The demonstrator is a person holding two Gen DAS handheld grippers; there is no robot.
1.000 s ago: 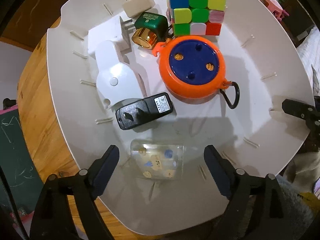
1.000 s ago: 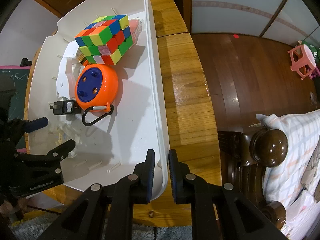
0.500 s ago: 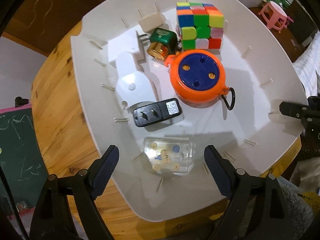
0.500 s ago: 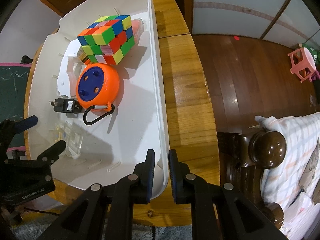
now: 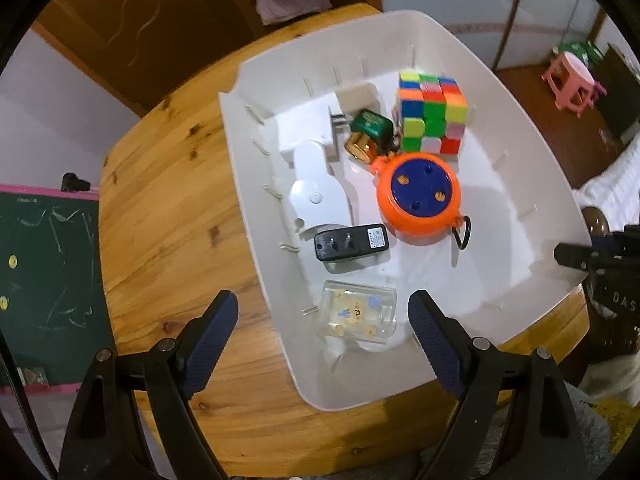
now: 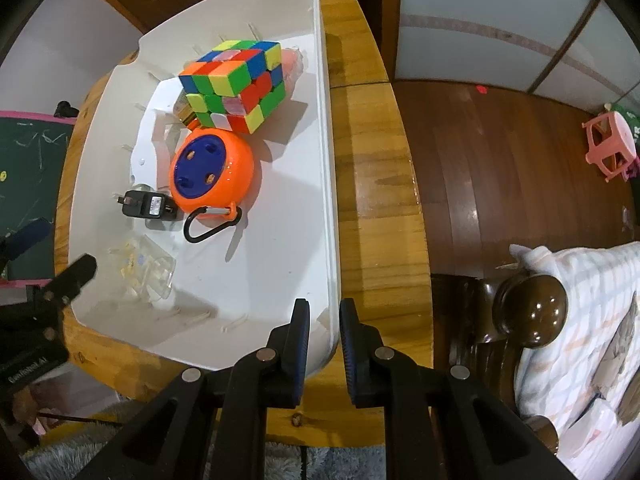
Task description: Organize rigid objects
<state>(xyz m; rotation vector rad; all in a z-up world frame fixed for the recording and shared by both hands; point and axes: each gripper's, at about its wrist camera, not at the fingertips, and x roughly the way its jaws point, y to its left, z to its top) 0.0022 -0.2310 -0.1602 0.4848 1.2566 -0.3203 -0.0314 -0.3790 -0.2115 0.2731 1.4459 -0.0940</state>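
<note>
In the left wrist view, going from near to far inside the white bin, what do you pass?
Clear plastic box with cartoon stickers → black plug adapter → round orange and blue reel → green and gold cylinder → multicoloured puzzle cube.

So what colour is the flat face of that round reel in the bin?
Dark blue, inside an orange shell; the left wrist view shows it best.
</note>
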